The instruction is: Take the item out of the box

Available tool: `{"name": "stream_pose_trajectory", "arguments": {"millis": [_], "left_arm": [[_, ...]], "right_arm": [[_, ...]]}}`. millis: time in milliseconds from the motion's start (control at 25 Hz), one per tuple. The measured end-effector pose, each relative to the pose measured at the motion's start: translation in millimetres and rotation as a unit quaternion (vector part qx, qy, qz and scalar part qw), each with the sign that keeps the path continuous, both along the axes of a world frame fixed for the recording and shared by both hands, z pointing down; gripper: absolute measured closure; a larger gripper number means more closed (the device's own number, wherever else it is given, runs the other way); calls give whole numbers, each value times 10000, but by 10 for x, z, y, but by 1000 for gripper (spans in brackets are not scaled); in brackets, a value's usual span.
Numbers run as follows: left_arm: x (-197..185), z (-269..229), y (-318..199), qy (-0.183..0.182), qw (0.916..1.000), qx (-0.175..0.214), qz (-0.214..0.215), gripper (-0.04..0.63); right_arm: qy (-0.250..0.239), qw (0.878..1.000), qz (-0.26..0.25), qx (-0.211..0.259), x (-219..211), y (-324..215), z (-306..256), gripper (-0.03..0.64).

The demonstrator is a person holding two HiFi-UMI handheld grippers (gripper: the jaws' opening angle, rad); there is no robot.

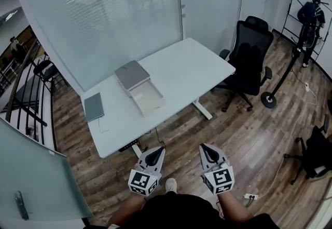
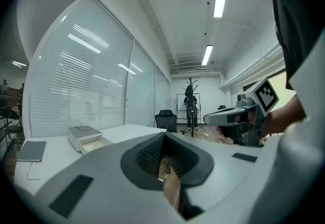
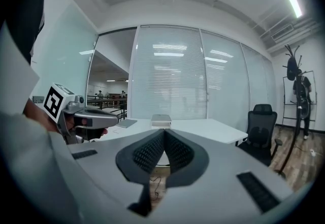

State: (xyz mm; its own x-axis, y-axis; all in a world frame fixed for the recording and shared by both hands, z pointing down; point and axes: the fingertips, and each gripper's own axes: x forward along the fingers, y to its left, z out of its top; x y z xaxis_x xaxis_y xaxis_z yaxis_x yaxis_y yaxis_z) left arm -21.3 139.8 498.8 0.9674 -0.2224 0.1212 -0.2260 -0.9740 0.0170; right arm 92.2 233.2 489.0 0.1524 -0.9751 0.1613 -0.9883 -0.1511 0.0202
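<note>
Well short of the counter, over wood floor: left tongs pressed together, nothing between. Right tongs likewise pressed together and empty, side by side with the left, both aimed toward the counter. On the counter, near its middle: grey box with pale drawer pulled out toward the near edge, contents too faint to tell. Left of the box and apart from it, a flat grey notebook. Beyond the counter's right end, a black office chair.
</note>
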Motion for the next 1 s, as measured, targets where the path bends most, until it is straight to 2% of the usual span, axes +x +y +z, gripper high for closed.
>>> {"name": "stream_pose_trajectory", "arguments": {"millis": [240, 560, 1000], "left_arm": [[104, -22, -550, 17, 10000, -40, 36, 583], [22, 73, -1246, -38, 9999, -80, -118, 584], [-64, 43, -1947, 132, 9981, -239, -561, 583]], "right_arm": [[-103, 9993, -273, -223, -95, -657, 159, 611], [-39, 9996, -247, -90, 53, -1442, 140, 612], [165, 9978, -638, -52, -58, -2161, -28, 612]]}}
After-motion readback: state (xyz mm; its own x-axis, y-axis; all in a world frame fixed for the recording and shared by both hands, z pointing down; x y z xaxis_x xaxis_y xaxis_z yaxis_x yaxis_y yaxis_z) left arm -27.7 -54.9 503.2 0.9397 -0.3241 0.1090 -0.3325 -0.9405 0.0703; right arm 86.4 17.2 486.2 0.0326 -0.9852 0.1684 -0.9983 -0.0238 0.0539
